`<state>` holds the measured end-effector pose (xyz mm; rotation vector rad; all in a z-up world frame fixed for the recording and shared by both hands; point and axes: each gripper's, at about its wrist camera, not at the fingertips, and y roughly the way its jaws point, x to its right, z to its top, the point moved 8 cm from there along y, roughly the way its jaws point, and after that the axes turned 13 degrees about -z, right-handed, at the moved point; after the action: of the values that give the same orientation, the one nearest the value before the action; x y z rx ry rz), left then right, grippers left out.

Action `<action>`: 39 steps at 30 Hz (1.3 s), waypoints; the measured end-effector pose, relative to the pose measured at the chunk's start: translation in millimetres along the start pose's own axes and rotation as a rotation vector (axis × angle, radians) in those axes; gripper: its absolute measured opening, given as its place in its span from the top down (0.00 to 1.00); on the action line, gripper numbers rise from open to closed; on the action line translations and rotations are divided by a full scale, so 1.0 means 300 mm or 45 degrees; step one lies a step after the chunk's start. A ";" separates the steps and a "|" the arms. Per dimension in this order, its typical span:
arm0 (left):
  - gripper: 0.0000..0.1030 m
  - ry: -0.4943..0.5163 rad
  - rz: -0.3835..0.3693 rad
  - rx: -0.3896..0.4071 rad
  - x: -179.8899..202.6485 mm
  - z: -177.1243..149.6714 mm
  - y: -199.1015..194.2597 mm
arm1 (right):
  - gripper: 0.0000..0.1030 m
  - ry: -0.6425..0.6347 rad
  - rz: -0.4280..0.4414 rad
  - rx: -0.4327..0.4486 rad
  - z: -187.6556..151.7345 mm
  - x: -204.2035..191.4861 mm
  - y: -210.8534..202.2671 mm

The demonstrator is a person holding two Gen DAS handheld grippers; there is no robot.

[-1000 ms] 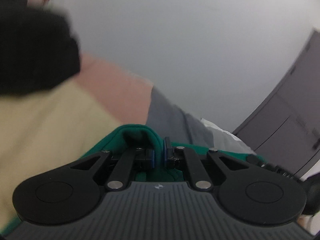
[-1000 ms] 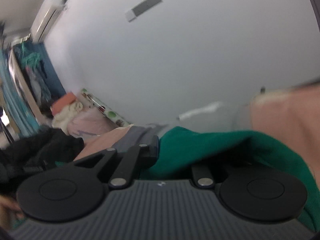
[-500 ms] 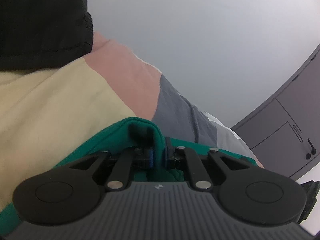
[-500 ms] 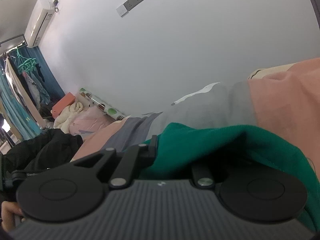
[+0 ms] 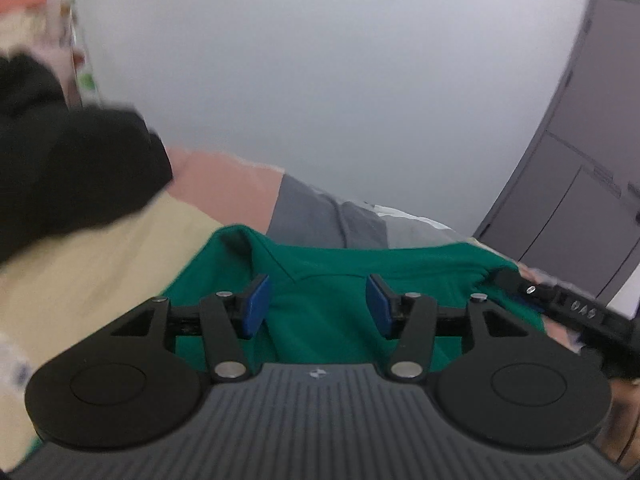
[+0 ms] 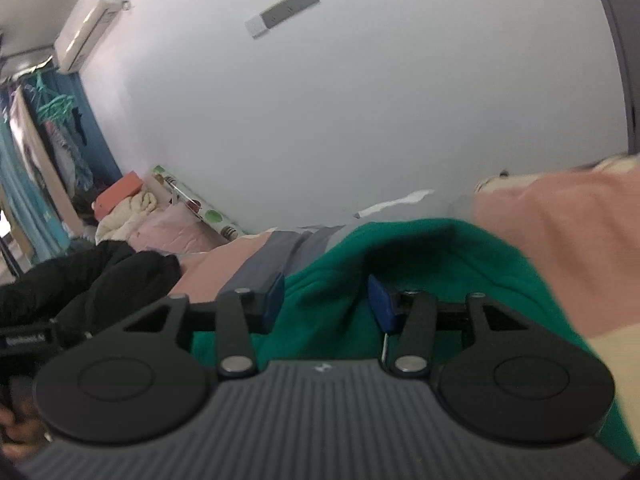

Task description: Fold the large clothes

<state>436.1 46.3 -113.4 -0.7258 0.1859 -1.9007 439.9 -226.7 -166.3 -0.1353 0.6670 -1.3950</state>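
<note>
A green garment lies folded on a bedspread of cream, pink and grey blocks. My left gripper hangs just above it, its jaws opening, the blue pads apart and clear of the cloth. In the right wrist view the same green garment bulges up in a fold. My right gripper also has its jaws opening; the fold rises between its blue pads, and neither pad presses on it.
A black garment lies at the left on the bedspread, also seen as a black garment in the right wrist view. A grey wardrobe stands at the right. Bedding and a pile of clothes sit against the white wall.
Both grippers were shut on the green garment's edge; now both have let go, their jaws stand apart, and they have lifted and pulled back from the cloth.
</note>
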 end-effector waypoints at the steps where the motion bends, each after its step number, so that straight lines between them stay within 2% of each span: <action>1: 0.43 0.018 0.008 0.008 0.033 -0.002 -0.042 | 0.51 -0.022 -0.001 0.020 0.001 -0.009 -0.050; 5: 0.43 0.062 0.017 0.018 0.164 -0.028 -0.245 | 0.51 -0.070 -0.007 0.054 0.002 -0.045 -0.254; 13: 0.43 0.090 0.107 0.027 0.375 -0.145 -0.636 | 0.51 -0.185 0.017 0.069 -0.053 -0.165 -0.639; 19: 0.43 0.086 0.201 -0.034 0.449 -0.265 -0.824 | 0.50 -0.220 0.064 0.013 -0.129 -0.252 -0.766; 21: 0.43 0.101 0.224 -0.044 0.459 -0.295 -0.860 | 0.39 -0.223 0.070 -0.004 -0.161 -0.276 -0.775; 23: 0.42 0.087 0.232 -0.043 0.450 -0.314 -0.876 | 0.18 -0.219 0.074 -0.022 -0.200 -0.294 -0.770; 28: 0.41 0.030 0.238 -0.021 0.385 -0.335 -0.881 | 0.17 -0.294 0.035 -0.126 -0.327 -0.341 -0.659; 33: 0.37 0.028 0.235 -0.027 0.306 -0.374 -0.846 | 0.17 -0.421 -0.111 -0.166 -0.444 -0.348 -0.487; 37: 0.36 -0.068 0.179 -0.034 0.232 -0.389 -0.821 | 0.17 -0.353 -0.209 -0.219 -0.493 -0.302 -0.356; 39: 0.36 -0.099 0.175 -0.026 0.196 -0.388 -0.813 | 0.15 -0.320 -0.222 -0.217 -0.499 -0.291 -0.304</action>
<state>164.2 80.2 -76.3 -0.7792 0.2012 -1.7398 283.2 -119.6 -214.6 -0.5066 0.5730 -1.4560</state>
